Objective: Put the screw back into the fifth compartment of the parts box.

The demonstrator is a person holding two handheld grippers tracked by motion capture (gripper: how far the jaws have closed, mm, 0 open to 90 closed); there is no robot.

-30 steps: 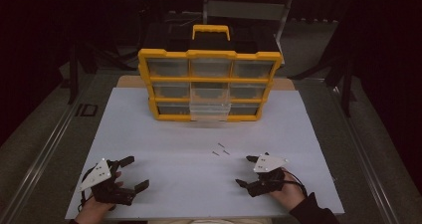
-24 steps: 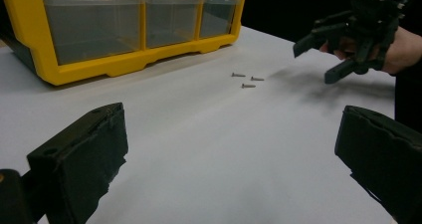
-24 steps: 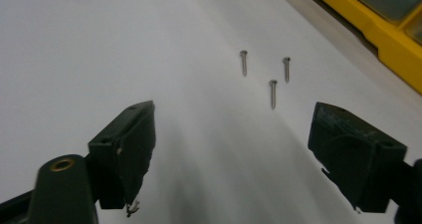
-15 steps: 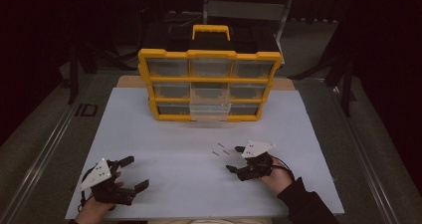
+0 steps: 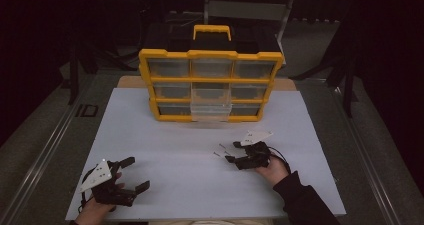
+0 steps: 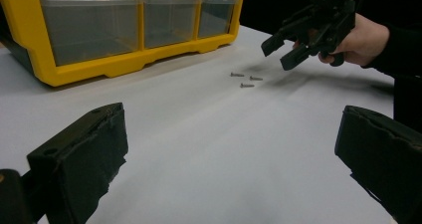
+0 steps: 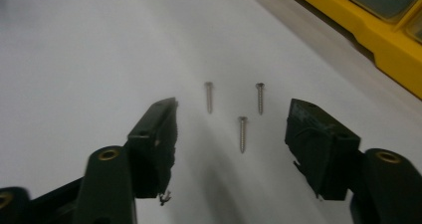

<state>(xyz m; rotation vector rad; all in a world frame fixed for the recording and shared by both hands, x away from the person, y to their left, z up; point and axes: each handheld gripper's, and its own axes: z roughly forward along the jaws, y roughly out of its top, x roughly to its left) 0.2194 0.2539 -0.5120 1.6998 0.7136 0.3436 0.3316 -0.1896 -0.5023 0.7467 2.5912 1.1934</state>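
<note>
Lining up the right gripper (image 7: pixel 231 134), jaws just been narrowing but nothing pinched yet, over three small screws (image 7: pixel 242 133) lying loose on the white table (image 5: pixel 165 145) near the yellow drawer organizer (image 5: pixel 210 85), left gripper (image 5: pixel 131 174) parked wide open, empty.

Yellow drawer organizer (image 5: pixel 210 85) upper centre of frame, black handle block behind it, clear drawers shut except one bottom-centre drawer (image 5: pixel 210 112) pulled slightly forward. White counter (image 5: pixel 150 135) beneath; dark surroundings.

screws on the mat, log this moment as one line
right gripper: open, jaws closing, nearing three screws | left gripper: open, idle | screws: loose on mat | organizer: untouched
</note>
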